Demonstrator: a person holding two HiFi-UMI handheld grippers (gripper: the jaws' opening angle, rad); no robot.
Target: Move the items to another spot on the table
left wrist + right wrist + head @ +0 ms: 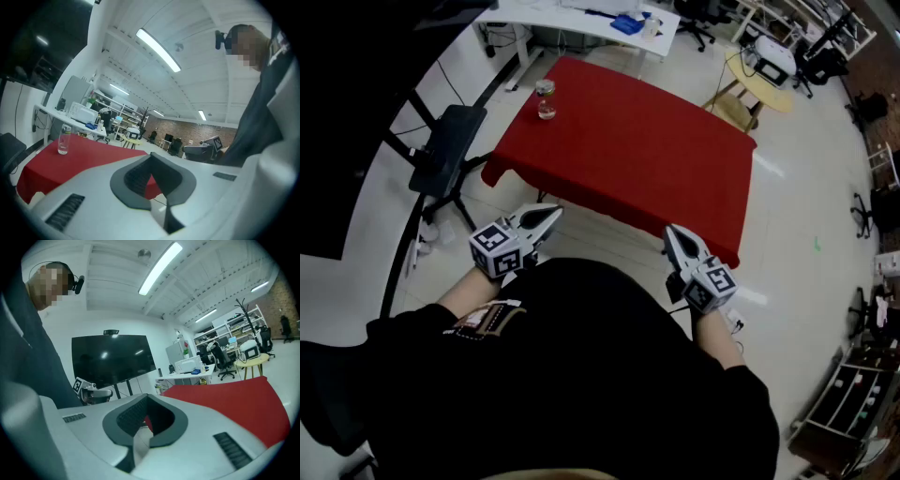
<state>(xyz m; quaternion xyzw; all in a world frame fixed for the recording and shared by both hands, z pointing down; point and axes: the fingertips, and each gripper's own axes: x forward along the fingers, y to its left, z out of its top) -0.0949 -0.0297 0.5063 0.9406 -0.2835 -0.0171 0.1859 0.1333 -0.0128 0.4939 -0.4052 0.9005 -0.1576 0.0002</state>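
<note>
The clear bottle point(546, 99) stands upright at the far left corner of the red tabletop point(656, 169). It is probably light, smooth and easily tipped, so grip mid-body. Left claw point(551, 215) and right claw point(672, 232) are closed and empty, well short of it.

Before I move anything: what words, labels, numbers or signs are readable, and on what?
None can be read.
Label of the bottle on the red table: too small.
Cubes of the left gripper and right gripper: square markers only, no words.
Person's sleeve patch: blurred.
</note>
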